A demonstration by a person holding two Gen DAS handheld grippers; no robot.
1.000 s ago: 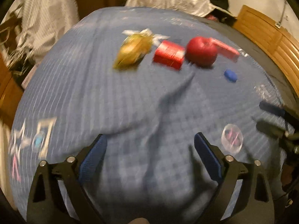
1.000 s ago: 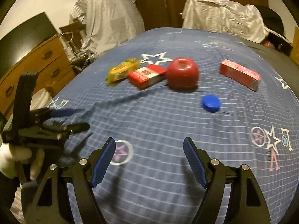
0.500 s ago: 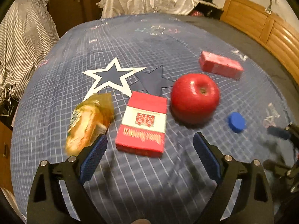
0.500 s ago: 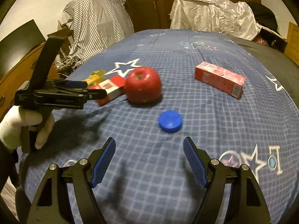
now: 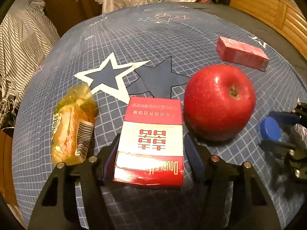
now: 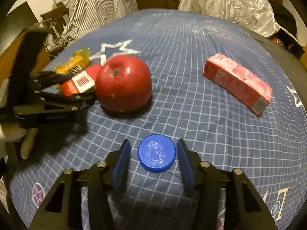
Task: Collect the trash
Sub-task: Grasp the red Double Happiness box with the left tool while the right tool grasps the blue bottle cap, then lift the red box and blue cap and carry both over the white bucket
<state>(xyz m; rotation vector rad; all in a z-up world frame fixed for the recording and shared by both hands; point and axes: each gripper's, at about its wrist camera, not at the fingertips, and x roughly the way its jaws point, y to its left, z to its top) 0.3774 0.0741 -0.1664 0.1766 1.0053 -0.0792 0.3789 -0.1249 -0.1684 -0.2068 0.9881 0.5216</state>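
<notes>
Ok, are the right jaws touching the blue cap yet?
Apart. The right wrist view shows blue sheet on both sides between the blue cap and the right gripper, whose jaws straddle it.

Black gripper frames, blue pads, silver screws; white glove.

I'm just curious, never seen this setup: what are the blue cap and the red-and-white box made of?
The blue cap looks like moulded plastic: smooth, even colour, with raised lettering on top. The red-and-white box looks like thin printed card with a glossy film wrap, judging by its sharp folded edges and the sheen near its front; the film is a guess.
</notes>
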